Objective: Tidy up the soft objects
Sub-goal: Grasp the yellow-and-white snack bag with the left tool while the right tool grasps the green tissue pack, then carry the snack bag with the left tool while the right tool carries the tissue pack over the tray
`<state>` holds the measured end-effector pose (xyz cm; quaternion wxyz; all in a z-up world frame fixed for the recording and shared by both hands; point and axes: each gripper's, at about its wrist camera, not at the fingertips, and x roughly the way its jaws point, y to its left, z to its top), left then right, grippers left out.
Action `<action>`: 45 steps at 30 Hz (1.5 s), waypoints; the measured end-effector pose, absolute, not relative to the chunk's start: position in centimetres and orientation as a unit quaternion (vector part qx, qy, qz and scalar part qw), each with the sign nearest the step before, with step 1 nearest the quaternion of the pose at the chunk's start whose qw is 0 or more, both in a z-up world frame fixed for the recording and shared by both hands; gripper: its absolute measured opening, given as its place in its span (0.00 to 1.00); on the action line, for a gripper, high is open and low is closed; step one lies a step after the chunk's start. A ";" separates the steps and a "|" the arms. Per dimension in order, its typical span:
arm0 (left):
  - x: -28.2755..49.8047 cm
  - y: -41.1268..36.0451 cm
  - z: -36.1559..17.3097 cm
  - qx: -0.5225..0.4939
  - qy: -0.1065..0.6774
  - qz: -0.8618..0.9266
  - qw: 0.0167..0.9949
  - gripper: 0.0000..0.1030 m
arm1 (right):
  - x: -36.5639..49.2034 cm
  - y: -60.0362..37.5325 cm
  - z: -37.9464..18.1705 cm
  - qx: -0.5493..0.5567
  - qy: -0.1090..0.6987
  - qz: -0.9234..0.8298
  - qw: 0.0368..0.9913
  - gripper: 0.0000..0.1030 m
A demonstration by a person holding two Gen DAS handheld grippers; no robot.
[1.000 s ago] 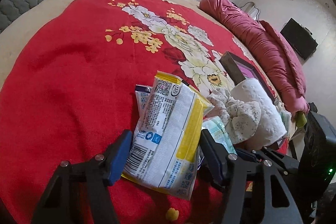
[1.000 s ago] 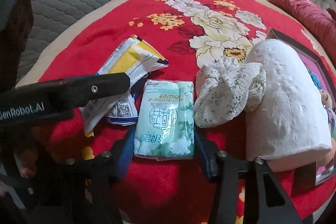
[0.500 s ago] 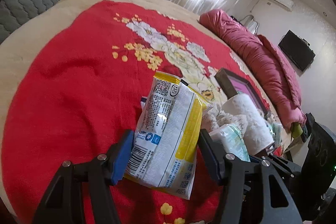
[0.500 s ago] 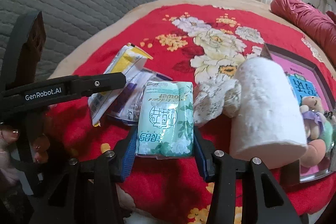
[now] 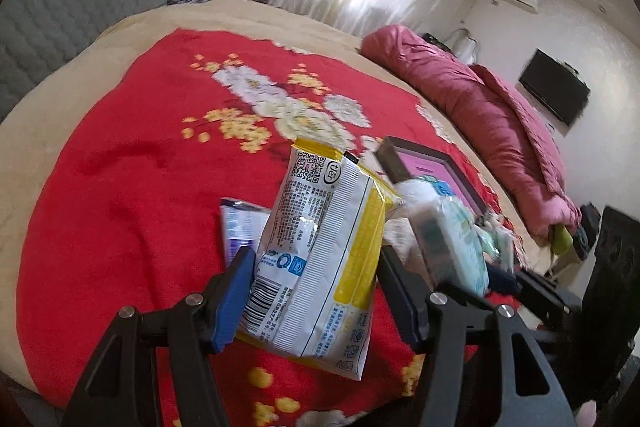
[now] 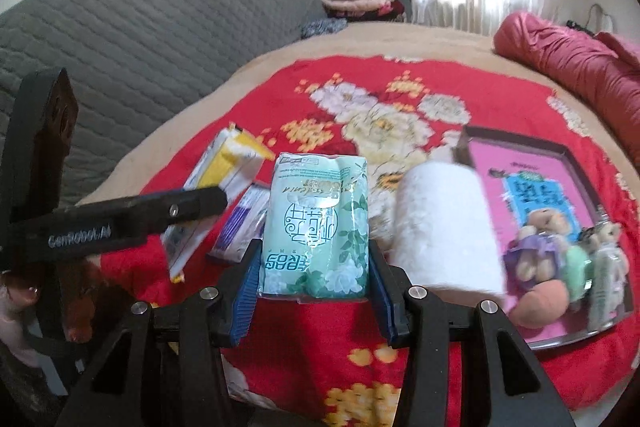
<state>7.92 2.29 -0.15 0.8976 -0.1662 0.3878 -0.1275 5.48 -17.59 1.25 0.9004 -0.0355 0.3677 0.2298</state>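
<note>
Left wrist view first: we've got the yellow-and-white packet [image 5: 320,259] pinched between the blue pads of the left gripper [image 5: 316,287], gripped on its lower half, with the top end sticking up over the red floral blanket [image 5: 140,187]. It looks lifted clear of the blanket, though the bottom edge hangs close to it. Our guess is it's light, crinkly and a bit slippery, so squeezing across the flat sides low down seems right; too hard and it'll just buckle. A purple-white pouch [image 5: 240,227] lies on the blanket just behind the packet. The gripper points forward and slightly down over the blanket.

Right wrist view: the right gripper [image 6: 316,291] is clamped on the green tissue pack [image 6: 316,223], pads pressing both long sides near its lower end. The pack stands upright above the blanket, just left of the white paper roll [image 6: 444,227]. Soft and squashy we reckon, so the sides will give. The framed tray [image 6: 520,143] with small plush toys [image 6: 536,259] sits right of the roll. The left gripper shows at the far left, held alongside at about the same height.
</note>
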 end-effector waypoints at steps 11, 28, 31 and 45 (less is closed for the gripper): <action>6.8 -5.8 3.1 -0.118 0.376 -0.175 0.902 0.60 | 4.9 -26.1 4.0 0.011 0.322 0.148 0.935 0.49; 8.8 -18.0 3.7 -0.061 0.400 -0.211 0.890 0.60 | 4.2 -38.6 4.8 0.063 0.276 0.021 0.959 0.49; 9.4 -19.6 3.3 -0.053 0.405 -0.211 0.888 0.60 | 4.7 -40.0 4.5 0.072 0.278 0.005 0.958 0.49; 12.2 -26.0 0.4 -0.017 0.438 -0.212 0.874 0.60 | 6.1 -44.0 2.3 0.106 0.303 -0.022 0.947 0.49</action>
